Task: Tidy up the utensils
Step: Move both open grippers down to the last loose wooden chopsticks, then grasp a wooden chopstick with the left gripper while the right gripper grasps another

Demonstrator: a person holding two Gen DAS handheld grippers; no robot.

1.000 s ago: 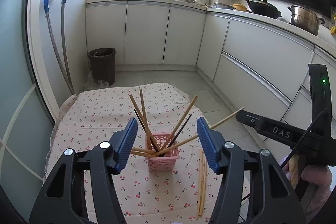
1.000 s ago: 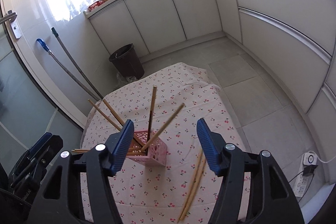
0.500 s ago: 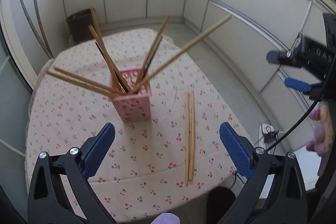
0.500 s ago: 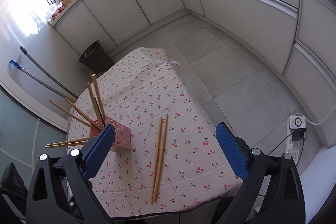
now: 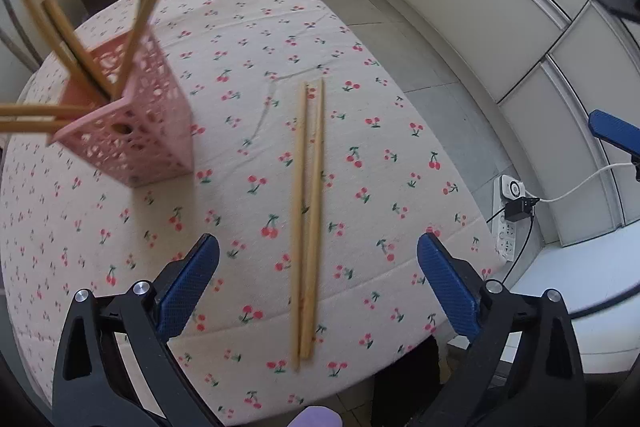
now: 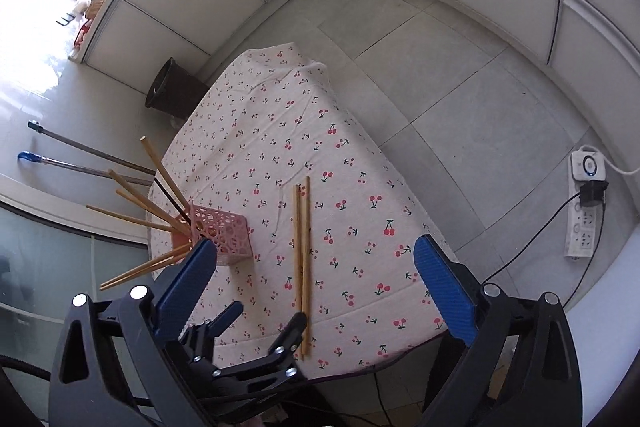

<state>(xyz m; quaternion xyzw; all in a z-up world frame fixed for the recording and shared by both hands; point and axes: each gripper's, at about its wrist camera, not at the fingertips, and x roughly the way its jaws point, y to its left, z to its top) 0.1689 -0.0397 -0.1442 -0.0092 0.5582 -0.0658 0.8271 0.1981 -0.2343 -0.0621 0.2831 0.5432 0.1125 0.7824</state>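
Observation:
Two loose wooden chopsticks [image 5: 308, 211] lie side by side on the cherry-print tablecloth [image 5: 400, 155]. To their left stands a pink perforated basket [image 5: 136, 131] with several chopsticks leaning out of it. My left gripper [image 5: 316, 247] is open wide and points steeply down over the near end of the pair, touching nothing. The right wrist view shows the same pair [image 6: 302, 259], the basket [image 6: 224, 231] and the left gripper [image 6: 268, 313] low over the pair's near end. My right gripper [image 6: 316, 247] hangs open and higher, with nothing between its fingers.
The table's near edge [image 5: 360, 359] drops to a tiled floor. A white power strip [image 6: 586, 207] with a plugged cable lies on the floor at the right. A dark bin [image 6: 168, 91] stands beyond the table, mop handles [image 6: 92, 155] lean at the left, and cabinets line the walls.
Both grippers have opened from half-closed to wide and tipped downward. The left one has sunk close to the table, over the loose pair; the basket has slid to the left of both views.

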